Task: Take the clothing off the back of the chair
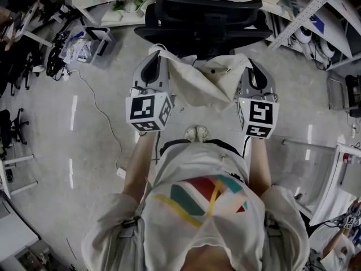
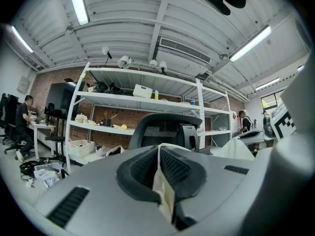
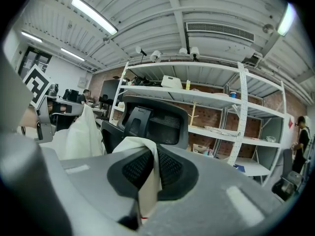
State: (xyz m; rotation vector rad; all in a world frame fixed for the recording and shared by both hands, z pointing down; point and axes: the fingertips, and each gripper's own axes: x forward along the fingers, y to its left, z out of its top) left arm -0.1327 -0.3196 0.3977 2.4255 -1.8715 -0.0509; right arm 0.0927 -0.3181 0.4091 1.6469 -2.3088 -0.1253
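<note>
Clothing (image 1: 206, 86) within left tool (image 1: 153, 58), right tool (image 1: 255, 66)

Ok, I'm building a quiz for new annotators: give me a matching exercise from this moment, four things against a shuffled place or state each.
Things:
1. cream garment
2. black chair
3. left tool
4. white shelving

Places or states:
A. along the brick wall
B. shut on an edge of fabric
C. held up in the air, spread wide
D. standing just beyond the held fabric

Pairs: 1-C, 2-D, 3-B, 4-A.
</note>
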